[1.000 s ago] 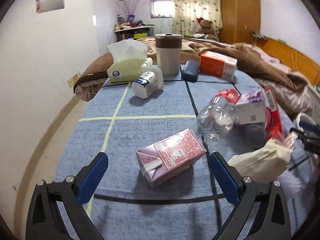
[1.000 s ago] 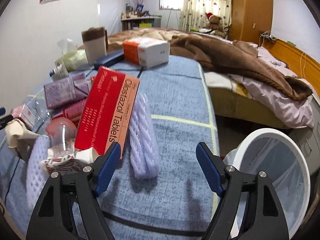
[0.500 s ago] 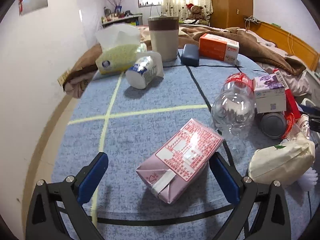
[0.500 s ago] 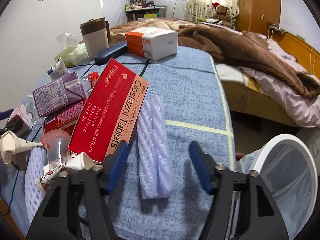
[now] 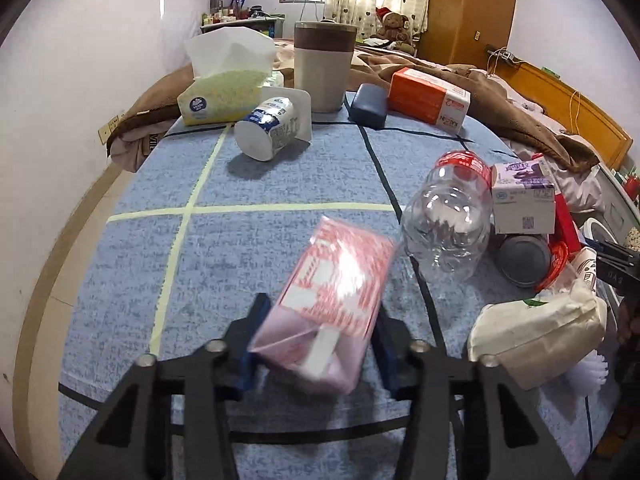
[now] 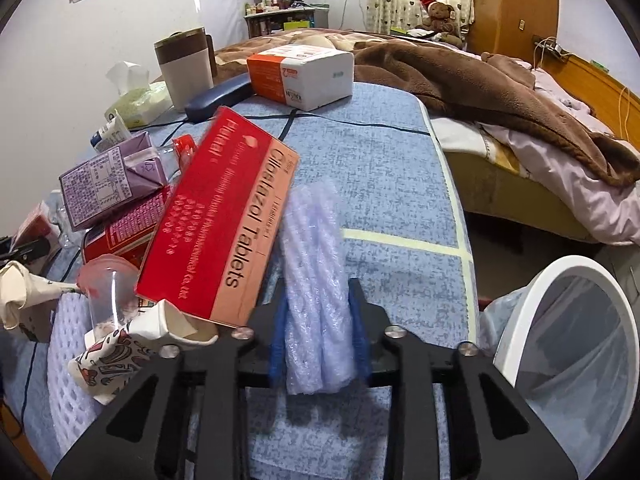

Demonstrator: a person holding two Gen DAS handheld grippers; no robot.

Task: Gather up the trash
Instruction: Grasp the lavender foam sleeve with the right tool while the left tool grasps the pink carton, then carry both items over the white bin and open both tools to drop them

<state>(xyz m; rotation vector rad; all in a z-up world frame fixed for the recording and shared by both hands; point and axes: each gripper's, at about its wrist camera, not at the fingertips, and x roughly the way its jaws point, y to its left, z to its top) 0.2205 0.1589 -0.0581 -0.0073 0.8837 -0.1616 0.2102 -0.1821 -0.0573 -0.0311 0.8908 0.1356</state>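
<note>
Pink carton [image 5: 328,300] lengthwise, pointing away

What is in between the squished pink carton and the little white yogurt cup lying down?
Only bare blue cloth with a yellow tape line, seen in the left wrist view.

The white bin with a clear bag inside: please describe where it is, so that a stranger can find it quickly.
Start from the blue mat with yellow tape lines. Past its right edge, lower than the mat, stands the white bin. It is the only round, open container with a clear liner; everything else nearby lies on the mat.
</note>
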